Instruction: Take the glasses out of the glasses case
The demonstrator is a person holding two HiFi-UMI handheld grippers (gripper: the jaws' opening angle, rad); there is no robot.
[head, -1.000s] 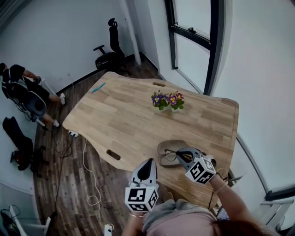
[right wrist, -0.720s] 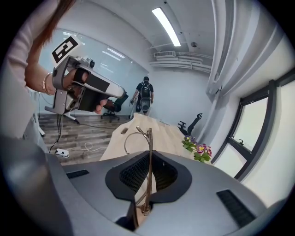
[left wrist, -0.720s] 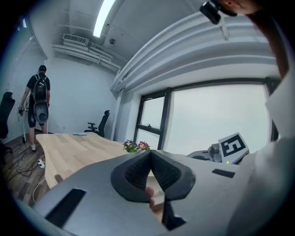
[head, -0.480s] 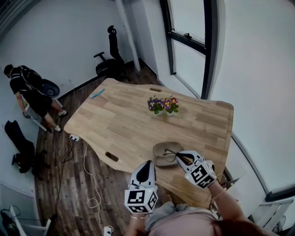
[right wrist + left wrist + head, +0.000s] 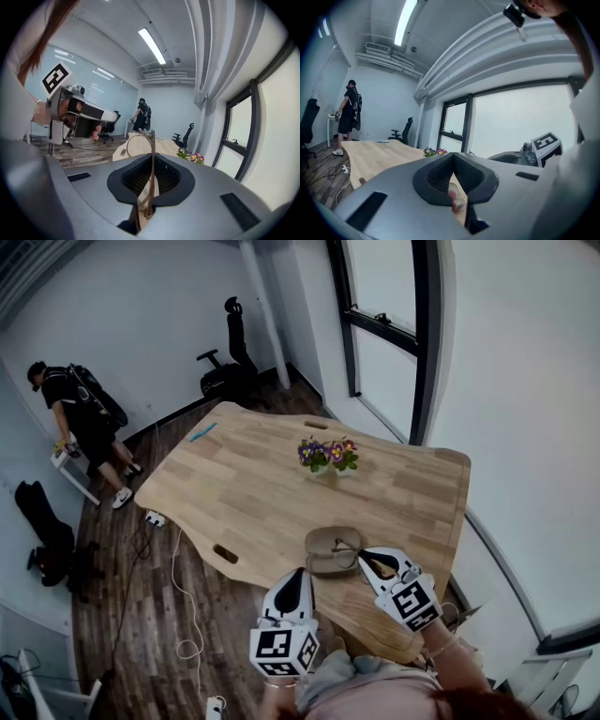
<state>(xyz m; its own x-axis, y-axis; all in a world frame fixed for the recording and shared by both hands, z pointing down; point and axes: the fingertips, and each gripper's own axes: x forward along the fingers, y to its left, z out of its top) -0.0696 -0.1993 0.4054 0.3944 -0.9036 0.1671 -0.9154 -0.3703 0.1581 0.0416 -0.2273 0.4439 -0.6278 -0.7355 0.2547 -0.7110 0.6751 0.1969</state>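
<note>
The right gripper [image 5: 366, 557] clamps thin brown-framed glasses [image 5: 150, 157], upright and edge-on, at the open tan oval glasses case's [image 5: 328, 542] right rim. The left gripper [image 5: 296, 576] is closed and empty — lower centre, off the bare wooden table's [image 5: 253, 479] near edge.

Left gripper [image 5: 298, 574] closed, right gripper [image 5: 362, 555] gripping glasses [image 5: 151, 145]

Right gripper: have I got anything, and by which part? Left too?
The right gripper is shut on the glasses, pinching the thin frame edge-on; which part exactly is unclear. The left gripper is shut, empty.

Head cam high above table [image 5: 253, 486]; gripper cams low, flowers [image 5: 190, 156] in both.
</note>
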